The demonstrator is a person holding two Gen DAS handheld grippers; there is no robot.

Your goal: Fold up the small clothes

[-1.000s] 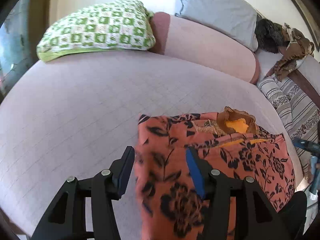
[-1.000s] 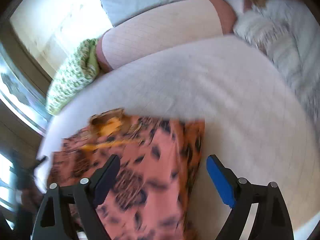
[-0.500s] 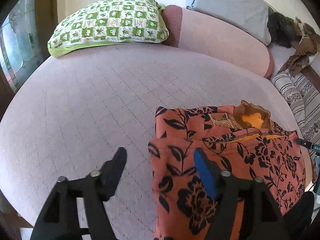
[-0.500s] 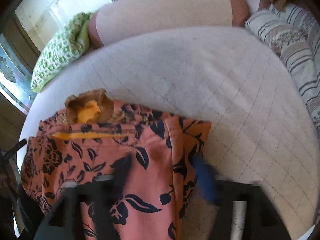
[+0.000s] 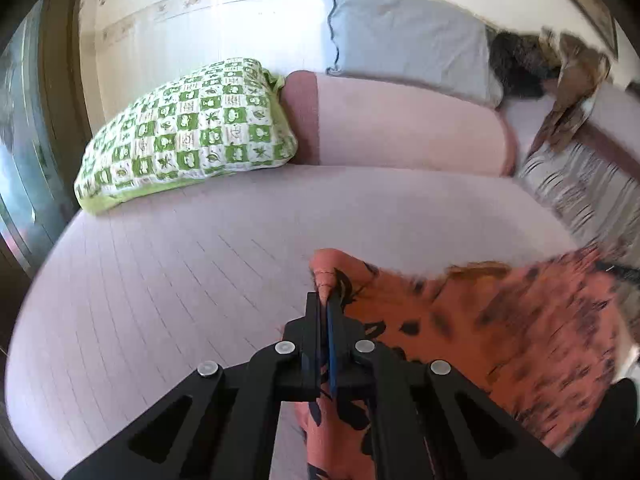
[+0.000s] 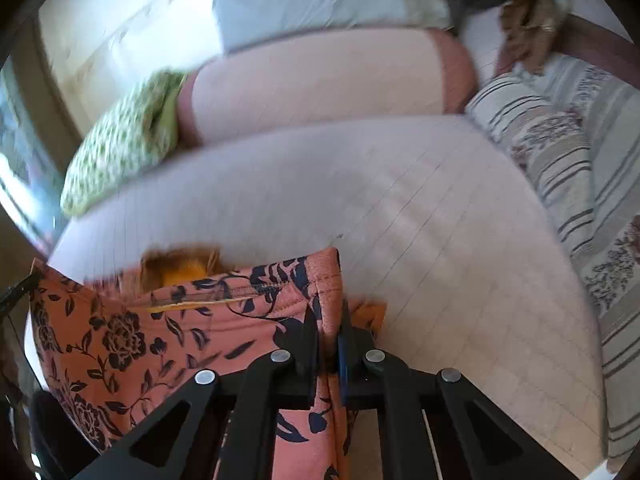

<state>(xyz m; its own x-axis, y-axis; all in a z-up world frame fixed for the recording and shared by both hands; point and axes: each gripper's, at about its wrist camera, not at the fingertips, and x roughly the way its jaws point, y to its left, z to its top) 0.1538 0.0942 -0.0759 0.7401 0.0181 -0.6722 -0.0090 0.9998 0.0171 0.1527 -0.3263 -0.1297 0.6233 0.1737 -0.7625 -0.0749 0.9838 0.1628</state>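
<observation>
An orange garment (image 5: pixel 500 320) with a dark floral print hangs between my two grippers over the pink bed (image 5: pixel 180 260). My left gripper (image 5: pixel 325 304) is shut on the garment's left corner and holds it up. My right gripper (image 6: pixel 329 332) is shut on the garment's (image 6: pixel 160 320) right hemmed corner. The cloth stretches between them, blurred in the left wrist view. A yellow inner neckline (image 6: pixel 184 272) shows at the top edge. The garment's lower part is hidden behind the gripper frames.
A green checked pillow (image 5: pixel 188 132) lies at the back left, a pink bolster (image 5: pixel 400 124) behind the bed's middle, a grey pillow (image 5: pixel 408 36) above it. Striped bedding (image 6: pixel 568 184) and brown cloth (image 5: pixel 572 100) lie at the right. A window (image 5: pixel 20 160) is at the left.
Both grippers were open over the garment lying flat on the bed. They have closed on its two corners and lifted it off the bed.
</observation>
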